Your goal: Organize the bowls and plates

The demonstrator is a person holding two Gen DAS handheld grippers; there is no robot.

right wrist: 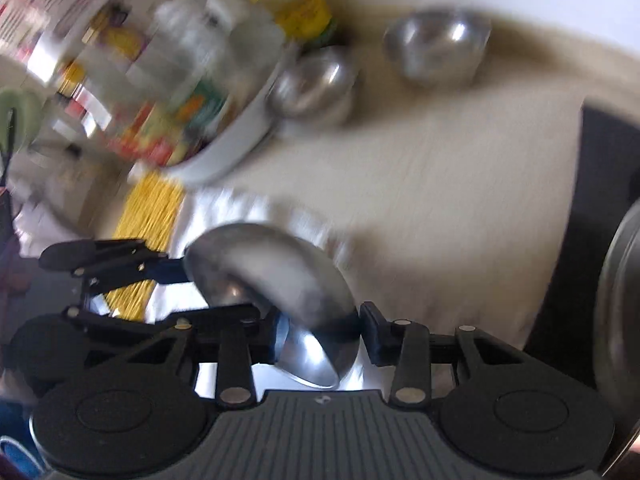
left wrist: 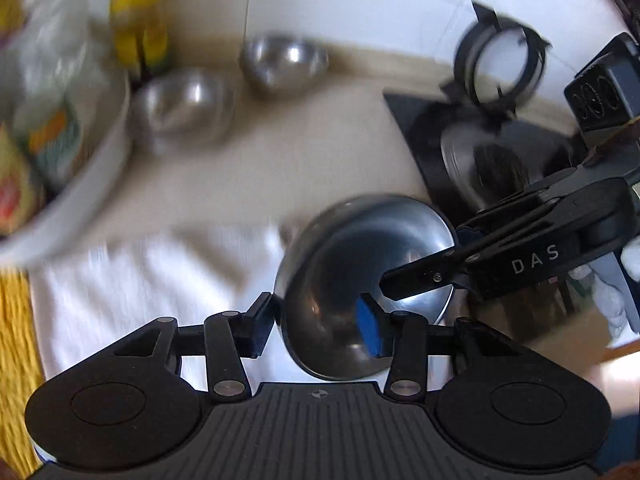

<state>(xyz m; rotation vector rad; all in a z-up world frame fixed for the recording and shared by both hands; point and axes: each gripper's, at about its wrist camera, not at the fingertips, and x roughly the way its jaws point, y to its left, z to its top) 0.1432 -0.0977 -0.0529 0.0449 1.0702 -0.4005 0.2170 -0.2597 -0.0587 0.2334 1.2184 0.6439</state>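
Above the white cloth (left wrist: 160, 280) on the desk (left wrist: 320, 152), left gripper (left wrist: 320, 326) and right gripper (right wrist: 320, 332) are both clamping one tilted steel bowl (left wrist: 360, 280), risking slippage if either pulls unevenly.
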